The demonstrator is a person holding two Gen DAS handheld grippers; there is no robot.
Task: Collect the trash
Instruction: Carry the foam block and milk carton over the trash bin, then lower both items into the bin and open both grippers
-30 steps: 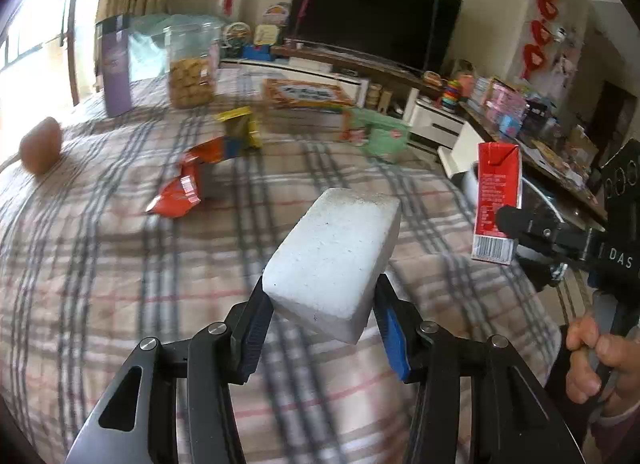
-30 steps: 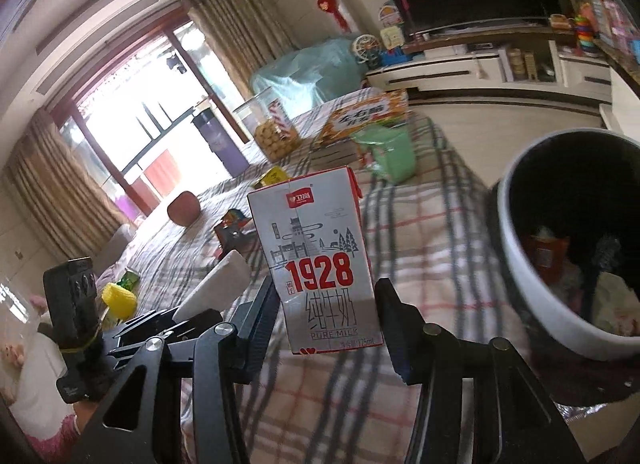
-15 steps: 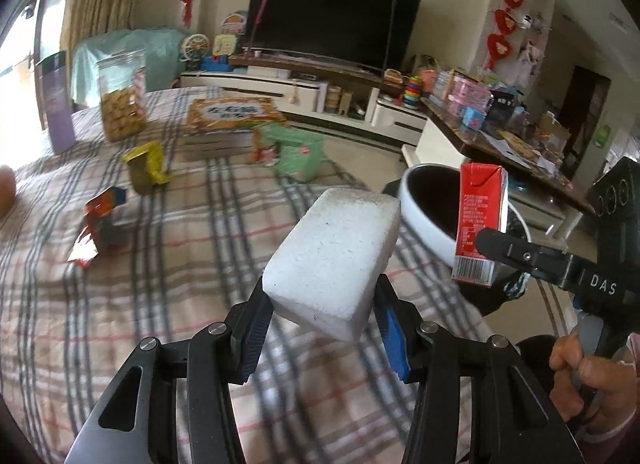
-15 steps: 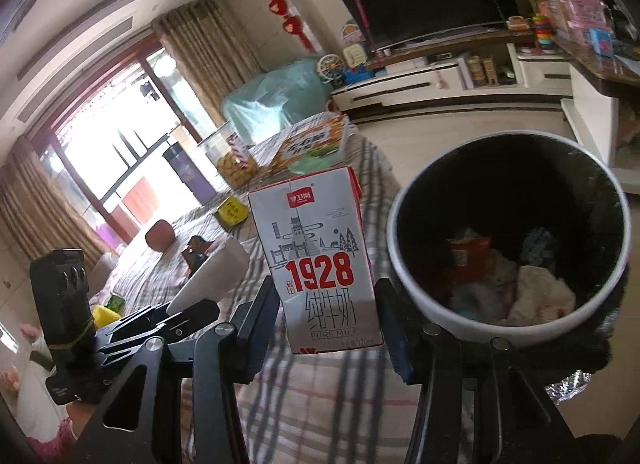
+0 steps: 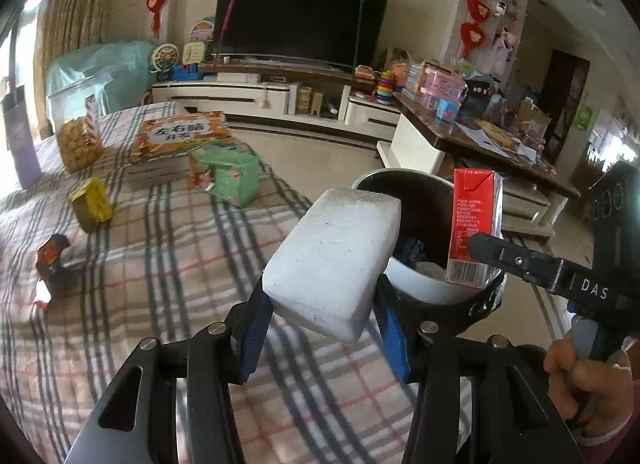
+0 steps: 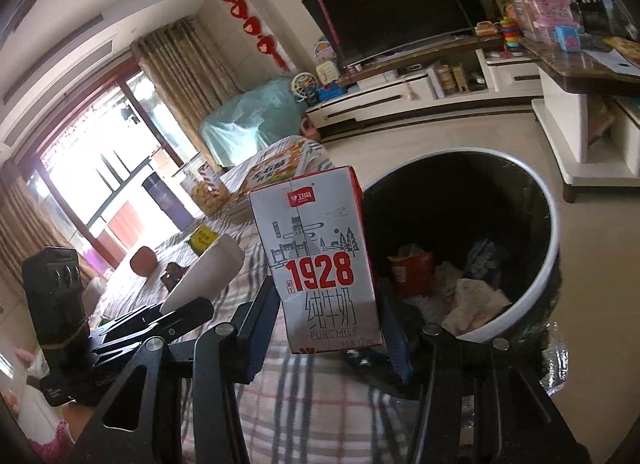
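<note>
My left gripper is shut on a white foam block, held over the plaid table's right edge. My right gripper is shut on a grey and red "1928" milk carton, upright. That carton also shows in the left wrist view, hanging over the bin's rim. The white bin with a black liner stands on the floor just past the table, with wrappers and tissues inside. In the right wrist view the foam block and left gripper sit to the left.
On the plaid tablecloth lie a red wrapper, a yellow box, a green box, an orange book and a cookie jar. Behind stand a TV cabinet and a cluttered side table.
Both grippers have swung right, away from the table's middle toward the bin, each keeping its load. The bin has grown larger and closer in both views.
</note>
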